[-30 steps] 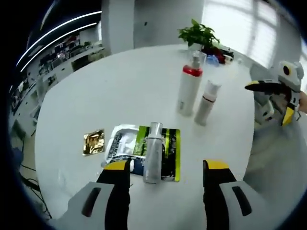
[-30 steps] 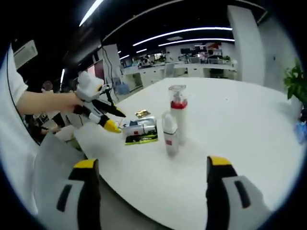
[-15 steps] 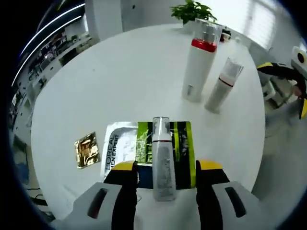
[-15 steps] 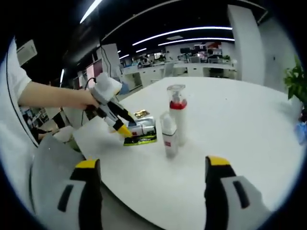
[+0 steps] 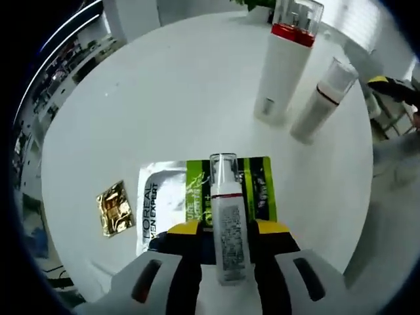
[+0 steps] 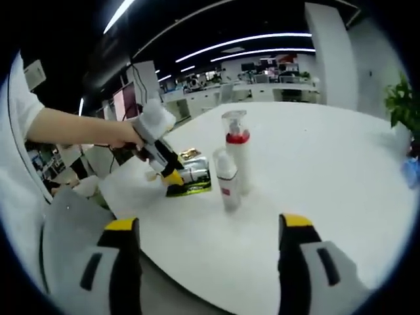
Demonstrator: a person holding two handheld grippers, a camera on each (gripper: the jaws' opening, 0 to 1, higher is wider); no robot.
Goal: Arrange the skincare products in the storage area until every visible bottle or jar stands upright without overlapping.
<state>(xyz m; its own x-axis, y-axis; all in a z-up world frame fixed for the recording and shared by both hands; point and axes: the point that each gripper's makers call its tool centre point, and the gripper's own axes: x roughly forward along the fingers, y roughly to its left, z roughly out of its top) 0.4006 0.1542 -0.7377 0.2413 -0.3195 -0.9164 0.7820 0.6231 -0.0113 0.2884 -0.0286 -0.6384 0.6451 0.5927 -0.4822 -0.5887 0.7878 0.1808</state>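
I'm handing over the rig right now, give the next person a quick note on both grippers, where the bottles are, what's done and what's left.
Left gripper: jaws closed in on either side of the lying clear-capped bottle; a firm grip cannot be confirmed.
Right gripper: open, holding nothing, hovering at the edge of the white table.
The lying bottle rests across the green sachet, next to the white sachet and the gold packet.
Done: the red-collared pump bottle and the smaller white bottle stand upright, close together.
Left: lift the lying bottle, stand it on bare table, apart from the others.
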